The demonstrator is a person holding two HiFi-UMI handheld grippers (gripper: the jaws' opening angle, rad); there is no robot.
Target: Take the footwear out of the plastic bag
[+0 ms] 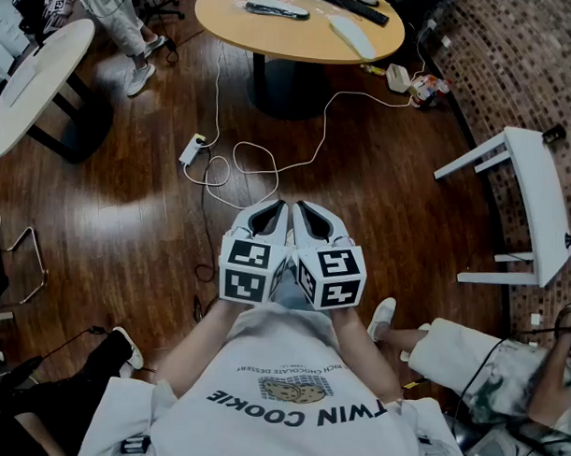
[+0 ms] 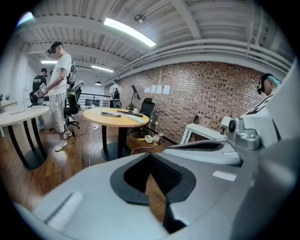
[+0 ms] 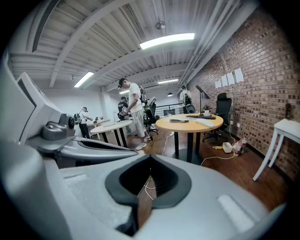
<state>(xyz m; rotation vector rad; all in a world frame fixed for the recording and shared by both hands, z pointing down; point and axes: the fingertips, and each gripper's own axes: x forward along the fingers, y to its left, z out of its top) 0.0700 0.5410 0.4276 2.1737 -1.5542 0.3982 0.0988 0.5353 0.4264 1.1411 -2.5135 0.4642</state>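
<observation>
On the round wooden table [image 1: 301,43] far ahead lies a clear plastic bag with dark footwear [image 1: 274,9] in it; it also shows small in the left gripper view [image 2: 111,114] and in the right gripper view [image 3: 180,121]. A white flat piece [image 1: 353,35] lies beside it. I hold both grippers side by side close to my chest, well short of the table. The left gripper [image 1: 270,215] [image 2: 150,157] and the right gripper [image 1: 311,217] [image 3: 150,161] each have their jaws closed together with nothing between them.
A white cable and power strip [image 1: 193,150] lie on the wooden floor between me and the table. A white bench [image 1: 534,198] stands at the right by the brick wall, a white round table [image 1: 34,78] at the left. A person stands at the far left [image 2: 58,89]; others sit near me.
</observation>
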